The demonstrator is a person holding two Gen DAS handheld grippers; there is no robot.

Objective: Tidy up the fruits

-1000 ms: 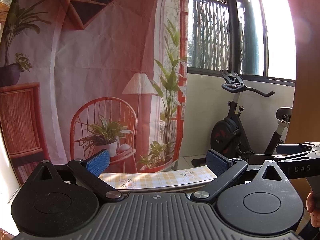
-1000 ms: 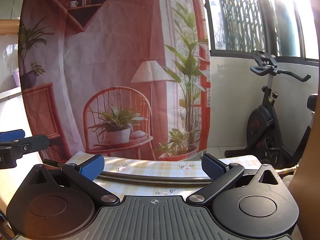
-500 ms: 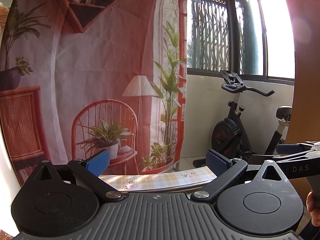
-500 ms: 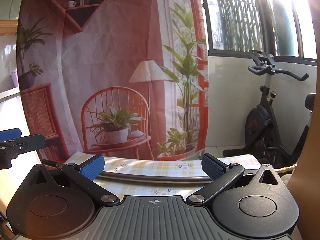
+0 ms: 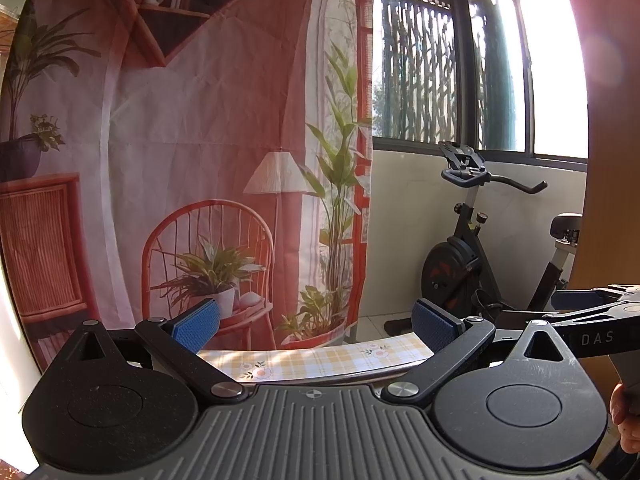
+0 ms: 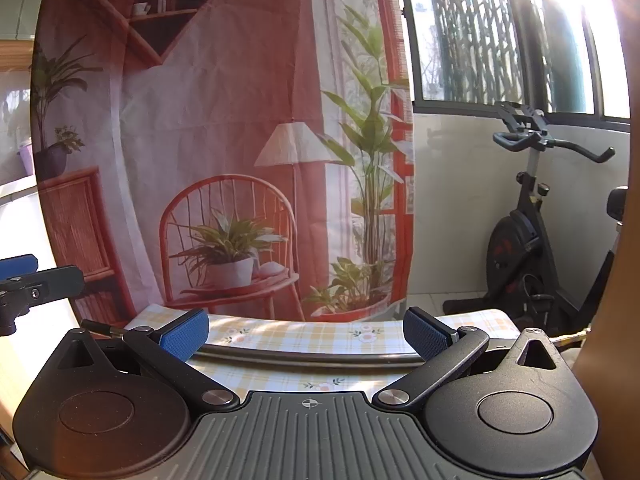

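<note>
No fruit shows in either view. My left gripper (image 5: 316,326) is open and empty, its blue pads wide apart, raised and level above the far edge of a table with a yellow checked flowered cloth (image 5: 320,360). My right gripper (image 6: 306,334) is also open and empty, above the same cloth (image 6: 304,336), with a curved metal rim (image 6: 308,358) lying just in front of its fingers. The right gripper shows at the right edge of the left wrist view (image 5: 592,320). The left gripper shows at the left edge of the right wrist view (image 6: 36,280).
A printed backdrop (image 5: 200,140) of a red chair, plants and a lamp hangs behind the table. An exercise bike (image 5: 480,264) stands by the window at the right. A wooden panel (image 5: 612,160) borders the right side.
Both views have tilted up very slightly, so the backdrop sits a little lower. Both grippers have stayed open and empty.
</note>
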